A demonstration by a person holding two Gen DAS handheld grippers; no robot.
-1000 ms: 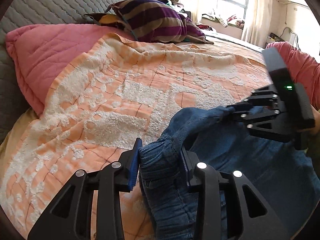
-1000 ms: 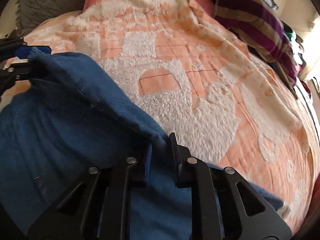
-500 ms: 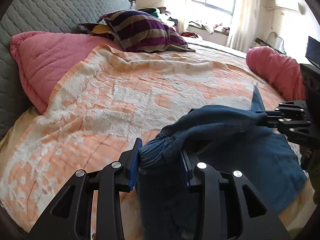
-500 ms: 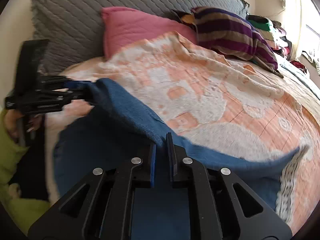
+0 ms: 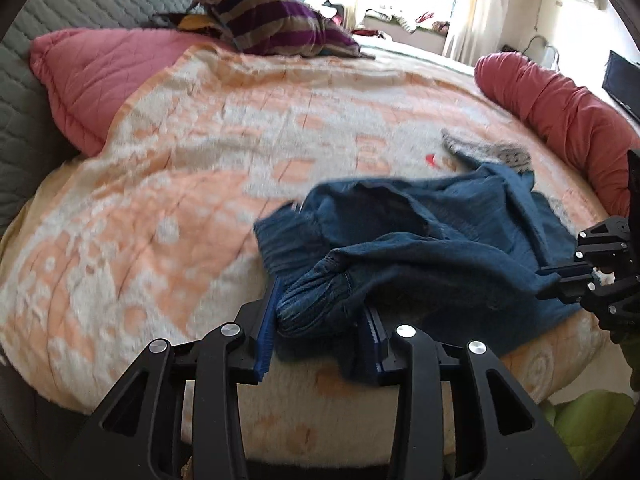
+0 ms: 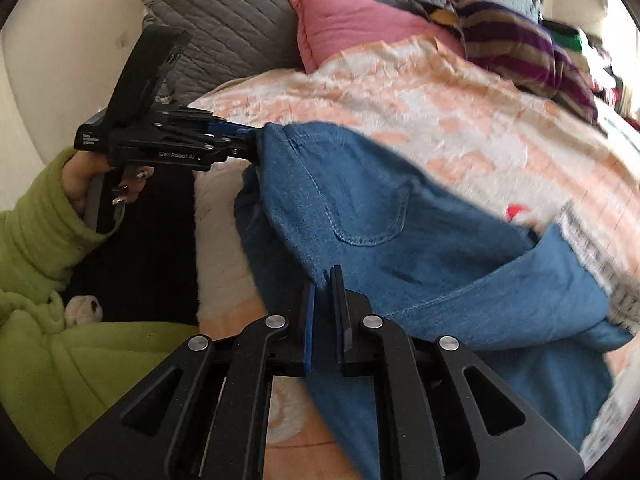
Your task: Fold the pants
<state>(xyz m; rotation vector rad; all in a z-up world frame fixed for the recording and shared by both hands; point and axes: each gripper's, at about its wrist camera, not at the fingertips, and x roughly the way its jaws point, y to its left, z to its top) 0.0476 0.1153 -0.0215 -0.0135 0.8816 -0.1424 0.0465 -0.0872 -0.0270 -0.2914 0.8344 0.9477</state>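
The blue denim pants [image 5: 432, 240] hang crumpled between my two grippers above the orange and white blanket [image 5: 200, 168]. My left gripper [image 5: 320, 320] is shut on the bunched elastic waistband at one corner. It also shows in the right wrist view [image 6: 244, 144], gripping the waistband corner. My right gripper [image 6: 324, 296] is shut on the other waistband edge of the pants [image 6: 400, 232], back pocket facing the camera. It also shows in the left wrist view [image 5: 560, 276]. The pant legs trail over the blanket; their grey lining shows at the hem.
A pink pillow [image 5: 100, 76], a striped purple pillow [image 5: 272, 24] and a grey quilted headboard [image 6: 248, 20] are at the bed's head. A red bolster [image 5: 560, 112] lies along the far side. My green sleeve [image 6: 44, 232] is at the bed's edge.
Both grippers have pulled back toward the bed's edge with the waistband. The pants have been dragged along the blanket and more of the legs shows.
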